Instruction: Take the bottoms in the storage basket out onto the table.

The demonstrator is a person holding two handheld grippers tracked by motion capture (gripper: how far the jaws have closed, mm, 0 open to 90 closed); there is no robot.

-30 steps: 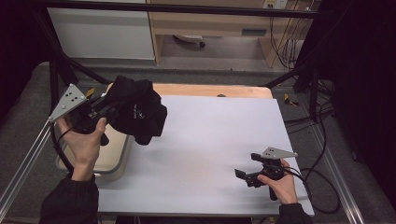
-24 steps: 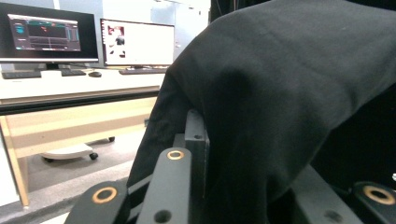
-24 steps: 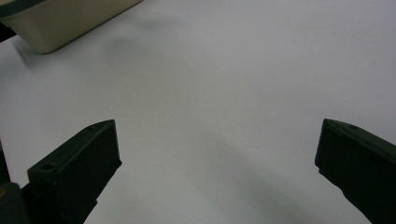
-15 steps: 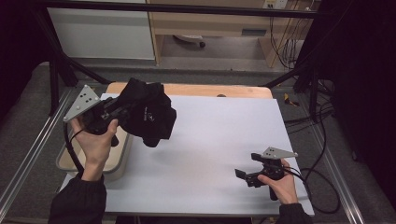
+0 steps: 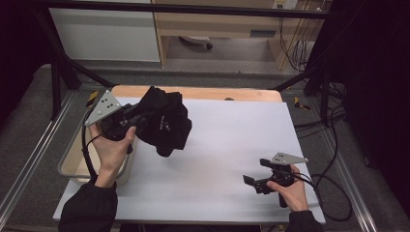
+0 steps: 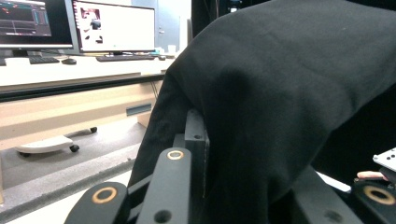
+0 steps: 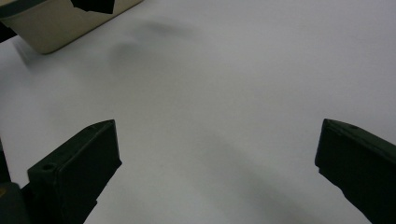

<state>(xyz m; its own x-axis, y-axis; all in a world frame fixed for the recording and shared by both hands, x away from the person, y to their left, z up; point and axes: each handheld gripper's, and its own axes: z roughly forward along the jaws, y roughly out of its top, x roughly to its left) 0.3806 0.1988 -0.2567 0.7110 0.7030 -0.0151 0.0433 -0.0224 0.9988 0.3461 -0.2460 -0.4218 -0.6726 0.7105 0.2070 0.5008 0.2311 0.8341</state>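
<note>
A bundled black garment [image 5: 167,123] hangs off the table's left side, above the white surface. My left gripper [image 5: 144,115] is shut on it, held up by the person's left hand. In the left gripper view the black garment [image 6: 280,93] drapes over both jaws, and one of the fingers [image 6: 195,140] shows at the cloth's edge. My right gripper [image 5: 254,172] rests low at the table's near right, open. In the right gripper view the right gripper [image 7: 217,140] has its jaws wide apart over bare white table, with nothing between them.
A beige tub [image 5: 72,162] sits at the table's left edge under the left hand; the tub's corner [image 7: 56,28] appears in the right gripper view. The white sheet [image 5: 232,140] covers the table, with a wooden strip [image 5: 217,93] at the back. Cables [image 5: 333,193] trail at the right.
The left hand has carried the black garment to the right, from over the tub toward the white sheet, and slightly lower. The right gripper has stayed put.
</note>
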